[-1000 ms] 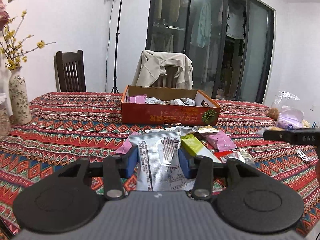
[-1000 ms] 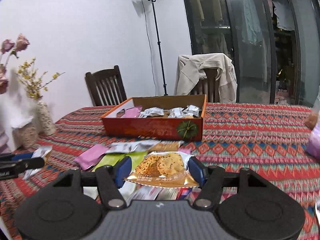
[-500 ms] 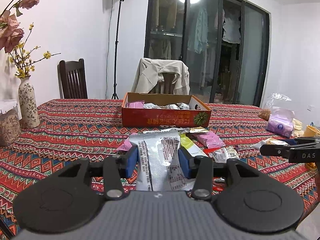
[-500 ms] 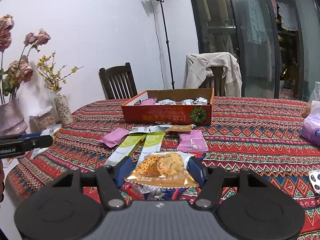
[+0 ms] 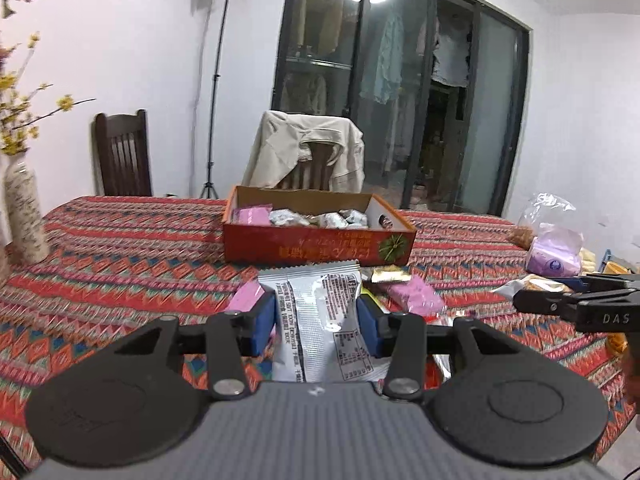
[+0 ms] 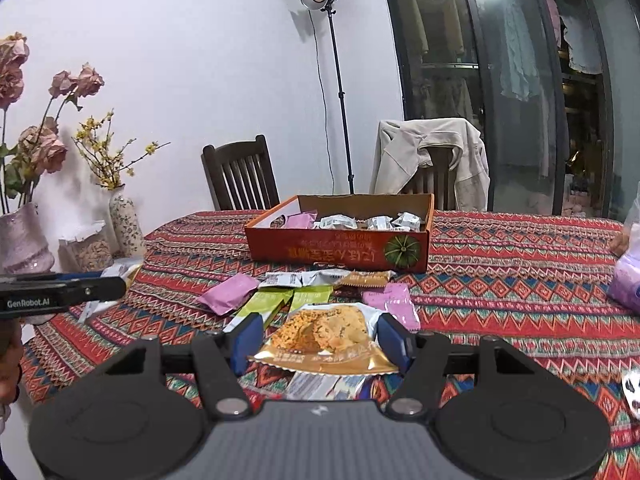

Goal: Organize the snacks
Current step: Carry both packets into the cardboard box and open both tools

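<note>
My left gripper (image 5: 316, 320) is shut on a silver snack packet (image 5: 320, 316), printed back facing up, held above the table. My right gripper (image 6: 320, 338) is shut on a gold-edged packet (image 6: 324, 340) showing a crumbly cake. An orange cardboard box (image 5: 316, 242) (image 6: 340, 246) stands ahead of both, holding a pink packet (image 6: 300, 221) and several silver ones (image 6: 372, 222). Loose pink (image 6: 230, 298), green (image 6: 264, 304) and silver (image 6: 304, 279) packets lie on the patterned tablecloth (image 6: 500, 280) in front of the box. The right gripper's side (image 5: 576, 306) shows at the right of the left wrist view.
Flower vases (image 6: 126, 220) and a jar (image 6: 90, 246) stand at the table's left edge. Plastic bags with a purple pack (image 5: 554, 254) sit at the right. Two wooden chairs (image 6: 240, 174), one draped with a beige jacket (image 6: 432, 156), stand behind the table, by a lamp stand (image 6: 340, 92).
Both grippers kept their packets. The left one drew back half a second ago and has since come nearer the box again. The right one backed away, so more loose packets show.
</note>
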Action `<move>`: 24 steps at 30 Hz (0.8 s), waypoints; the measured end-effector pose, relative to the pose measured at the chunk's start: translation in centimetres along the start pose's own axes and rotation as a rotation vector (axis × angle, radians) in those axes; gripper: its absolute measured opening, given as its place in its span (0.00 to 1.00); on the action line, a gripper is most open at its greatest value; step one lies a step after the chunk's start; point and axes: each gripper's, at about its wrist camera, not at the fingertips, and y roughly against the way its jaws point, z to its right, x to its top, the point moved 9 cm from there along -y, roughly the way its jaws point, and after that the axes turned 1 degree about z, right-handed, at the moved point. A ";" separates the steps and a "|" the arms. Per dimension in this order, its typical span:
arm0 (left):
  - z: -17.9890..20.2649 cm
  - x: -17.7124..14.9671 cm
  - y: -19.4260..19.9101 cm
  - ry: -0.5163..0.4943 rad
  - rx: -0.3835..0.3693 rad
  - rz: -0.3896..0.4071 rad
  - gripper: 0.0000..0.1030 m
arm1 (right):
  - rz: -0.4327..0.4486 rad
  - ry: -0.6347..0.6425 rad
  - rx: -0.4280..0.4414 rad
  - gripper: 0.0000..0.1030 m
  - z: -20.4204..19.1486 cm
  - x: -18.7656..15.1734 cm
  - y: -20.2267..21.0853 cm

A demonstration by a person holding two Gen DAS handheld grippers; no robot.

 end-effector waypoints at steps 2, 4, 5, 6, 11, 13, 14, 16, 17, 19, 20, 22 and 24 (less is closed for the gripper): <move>-0.5 1.5 -1.8 -0.013 -0.026 0.004 0.44 | 0.001 0.018 0.007 0.61 0.2 1.0 -1.2; -1.1 3.1 -4.0 -0.025 -0.032 0.003 0.44 | 0.005 0.030 0.022 0.61 0.3 2.2 -2.6; -1.6 4.2 -5.6 -0.031 -0.040 -0.001 0.44 | 0.009 0.039 0.032 0.61 0.4 3.1 -3.6; -2.1 4.9 -6.8 -0.030 -0.041 -0.004 0.44 | 0.014 0.050 0.039 0.61 0.4 4.0 -4.5; -5.1 9.1 -15.7 -0.020 -0.050 -0.060 0.44 | 0.019 0.084 0.084 0.61 0.6 9.2 -11.0; -6.4 10.1 -19.6 -0.013 -0.038 -0.095 0.44 | 0.002 0.062 0.110 0.61 0.7 11.3 -14.9; -7.0 10.5 -21.6 -0.016 -0.027 -0.107 0.44 | -0.011 0.041 0.122 0.61 0.9 12.3 -17.3; -8.2 11.0 -25.1 -0.016 -0.006 -0.141 0.44 | -0.052 0.013 0.142 0.61 1.1 13.6 -21.8; -8.8 11.1 -26.8 -0.010 0.003 -0.156 0.44 | -0.070 -0.004 0.144 0.61 1.1 14.0 -23.9; -9.5 11.0 -29.4 -0.007 0.002 -0.182 0.44 | -0.111 -0.017 0.140 0.61 1.1 14.3 -27.9; -9.9 10.9 -30.6 -0.008 0.008 -0.196 0.44 | -0.129 -0.025 0.125 0.61 1.3 14.4 -30.0; -10.4 10.0 -32.4 -0.012 0.011 -0.227 0.44 | -0.169 -0.021 0.107 0.61 1.4 14.1 -33.3; -10.8 9.2 -33.4 -0.015 0.021 -0.250 0.46 | -0.208 -0.030 0.092 0.61 1.4 13.3 -36.3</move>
